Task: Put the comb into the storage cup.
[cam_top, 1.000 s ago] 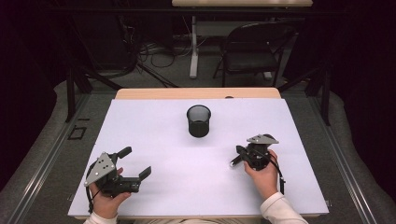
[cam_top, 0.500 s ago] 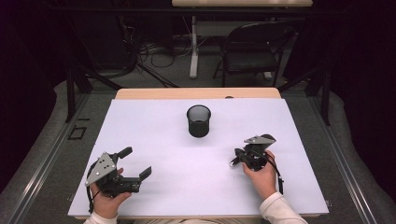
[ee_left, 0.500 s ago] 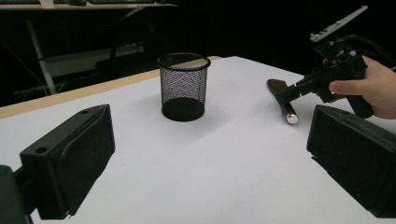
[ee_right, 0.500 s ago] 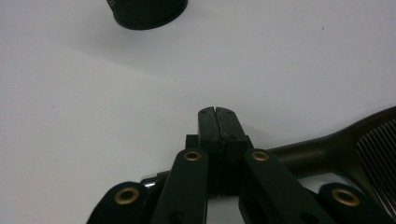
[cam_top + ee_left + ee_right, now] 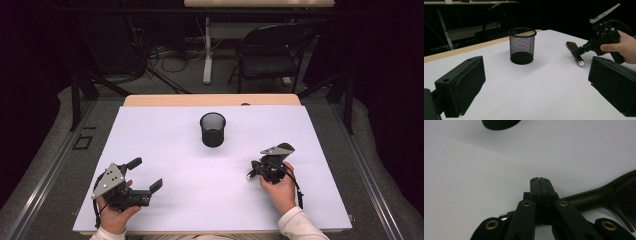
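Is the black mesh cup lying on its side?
No, the mesh cup stands upright on the white table, its open mouth facing up.

Left gripper [image 5: 148,175] fingers spread wide; right gripper [image 5: 251,174] fingers pressed together

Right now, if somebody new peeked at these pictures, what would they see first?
Probably the black mesh cup, standing upright by itself in the middle of the white table. Next, the two claws near the front edge: the left claw gapes wide open over bare table, while the right claw is pinched shut above the handle of a dark comb lying flat.
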`<action>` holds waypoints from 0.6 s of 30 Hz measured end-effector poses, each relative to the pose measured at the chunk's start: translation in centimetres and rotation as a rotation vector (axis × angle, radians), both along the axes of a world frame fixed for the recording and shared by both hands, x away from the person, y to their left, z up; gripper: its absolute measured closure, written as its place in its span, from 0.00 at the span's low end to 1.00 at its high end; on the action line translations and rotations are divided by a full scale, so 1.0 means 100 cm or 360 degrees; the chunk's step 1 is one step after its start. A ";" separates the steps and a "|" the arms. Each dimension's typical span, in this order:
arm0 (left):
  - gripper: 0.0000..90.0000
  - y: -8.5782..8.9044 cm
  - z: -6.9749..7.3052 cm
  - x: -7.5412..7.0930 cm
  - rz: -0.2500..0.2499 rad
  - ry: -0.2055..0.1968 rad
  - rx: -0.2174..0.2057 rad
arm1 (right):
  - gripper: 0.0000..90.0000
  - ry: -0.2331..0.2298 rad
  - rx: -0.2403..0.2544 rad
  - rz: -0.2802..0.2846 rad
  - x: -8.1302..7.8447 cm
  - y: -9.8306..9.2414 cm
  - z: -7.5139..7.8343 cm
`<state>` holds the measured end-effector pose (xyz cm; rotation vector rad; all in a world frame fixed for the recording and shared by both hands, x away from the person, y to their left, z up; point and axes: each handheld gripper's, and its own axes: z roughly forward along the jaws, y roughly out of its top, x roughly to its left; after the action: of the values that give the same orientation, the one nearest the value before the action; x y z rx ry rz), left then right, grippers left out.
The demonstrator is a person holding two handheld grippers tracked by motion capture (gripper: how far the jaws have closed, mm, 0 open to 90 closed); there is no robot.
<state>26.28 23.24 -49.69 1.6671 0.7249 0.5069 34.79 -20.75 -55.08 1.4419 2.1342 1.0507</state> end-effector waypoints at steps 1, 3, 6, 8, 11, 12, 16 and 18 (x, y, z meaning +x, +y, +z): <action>0.01 0.000 0.000 0.000 0.0000 0.0000 0.0000 | 1.00 0.0000 0.0000 0.0000 0.000 0.000 0.000; 0.01 0.000 0.000 0.000 0.0000 0.0002 -0.0006 | 1.00 0.0010 0.0005 -0.0009 -0.001 -0.001 0.000; 0.01 0.000 0.000 0.000 -0.0001 0.0001 -0.0006 | 1.00 0.0017 0.0000 -0.0010 -0.001 -0.001 0.000; 0.01 0.000 0.000 0.000 0.0000 0.0002 -0.0004 | 1.00 0.0023 -0.0002 -0.0016 -0.002 -0.001 -0.001; 0.01 0.000 0.000 0.000 -0.0001 0.0002 -0.0006 | 1.00 0.0028 0.0004 -0.0015 -0.003 -0.002 -0.001; 0.01 0.000 0.000 0.000 -0.0001 0.0003 -0.0006 | 1.00 0.0029 0.0002 -0.0010 -0.003 -0.002 0.000; 0.01 0.001 0.000 0.000 -0.0001 0.0002 -0.0006 | 1.00 0.0030 -0.0003 -0.0009 -0.005 -0.003 -0.001; 0.01 0.001 0.000 0.000 -0.0003 0.0004 -0.0005 | 1.00 0.0040 -0.0004 -0.0011 -0.006 -0.004 -0.001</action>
<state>26.33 23.30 -49.71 1.6657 0.7254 0.5024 34.22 -21.18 -55.14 1.4680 2.1453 1.0327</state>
